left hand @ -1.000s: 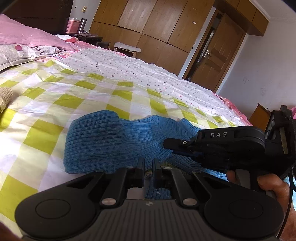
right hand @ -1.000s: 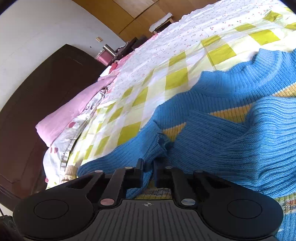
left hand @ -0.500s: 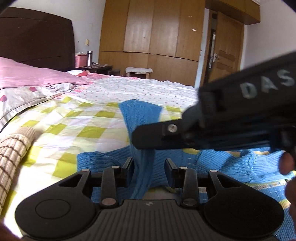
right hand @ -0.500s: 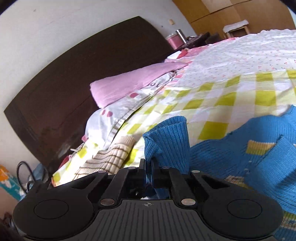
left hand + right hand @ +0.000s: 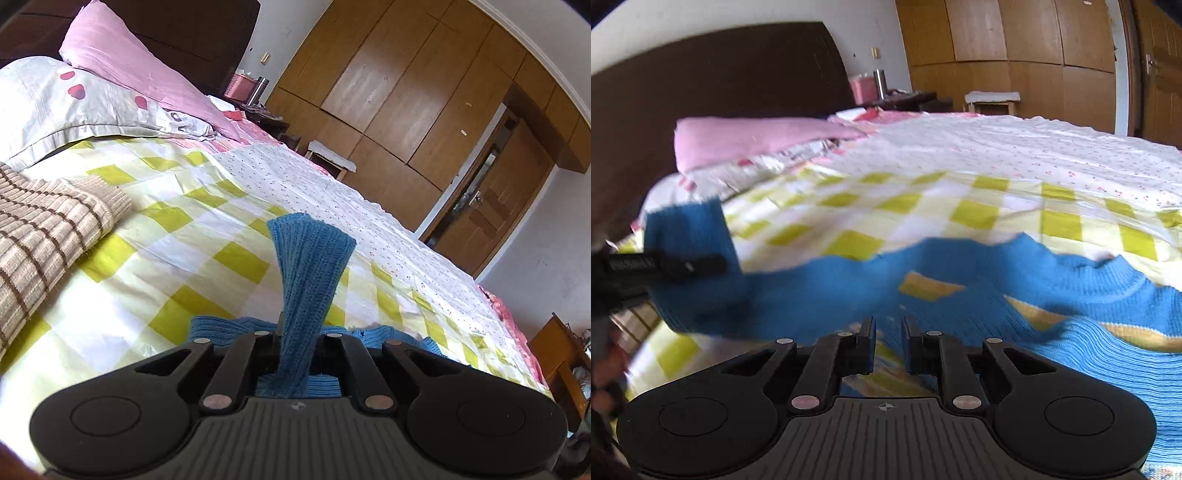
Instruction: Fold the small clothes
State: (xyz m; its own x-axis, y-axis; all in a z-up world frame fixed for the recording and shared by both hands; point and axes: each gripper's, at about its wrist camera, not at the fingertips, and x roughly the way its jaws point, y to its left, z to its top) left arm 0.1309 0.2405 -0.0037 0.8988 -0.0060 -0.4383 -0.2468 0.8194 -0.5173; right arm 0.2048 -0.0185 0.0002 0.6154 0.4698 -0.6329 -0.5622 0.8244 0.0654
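Left tongs [image 5: 295,341] are clenched on the sweater's [image 5: 1015,291] blue sleeve [image 5: 308,266], which stands up ahead of them. Right tongs [image 5: 888,341] are opening with nothing between them, the sweater spread just beyond, unfolded. Folding looks barely begun. Checked bed [image 5: 166,266] all round; wardrobe [image 5: 406,92] beyond.

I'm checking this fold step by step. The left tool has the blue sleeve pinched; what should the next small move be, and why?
Probably carry the sleeve across and lay it on the sweater's body. The left tool is shut on the sleeve, whose cuff sticks up off the bed, while the right tool is opening with nothing between its pads, so only the left can finish this fold.
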